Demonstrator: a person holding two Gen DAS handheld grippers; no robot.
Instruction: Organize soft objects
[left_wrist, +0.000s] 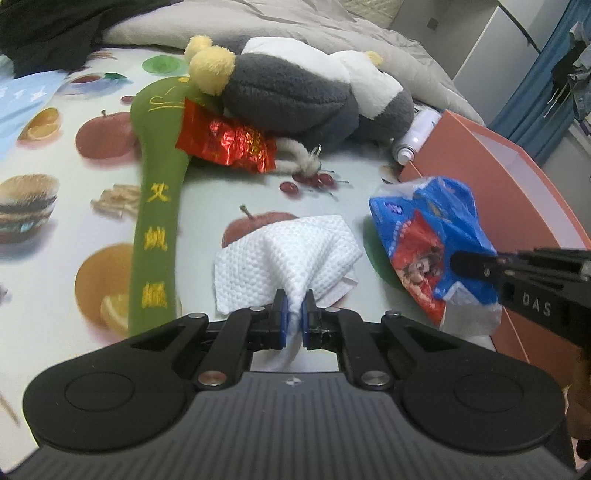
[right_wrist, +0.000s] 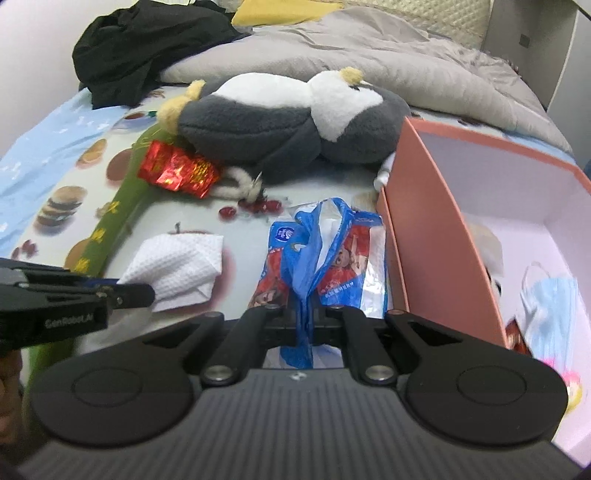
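Observation:
My left gripper (left_wrist: 294, 312) is shut on a white waffle-textured cloth (left_wrist: 291, 251), pinching a gathered fold just above the fruit-print sheet; the cloth also shows in the right wrist view (right_wrist: 181, 266). My right gripper (right_wrist: 303, 314) is shut on a blue and red plastic tissue pack (right_wrist: 332, 258), which hangs from it in the left wrist view (left_wrist: 424, 236) beside the pink box (right_wrist: 410, 221). A grey and white plush bird (left_wrist: 295, 92) lies further back.
A green embroidered fabric mallet (left_wrist: 155, 229), a red foil packet (left_wrist: 229, 142) and a white spray can (left_wrist: 415, 134) lie on the sheet. The pink box holds a blue face mask (right_wrist: 550, 314). A grey duvet (right_wrist: 369, 48) and black clothes (right_wrist: 147, 48) lie behind.

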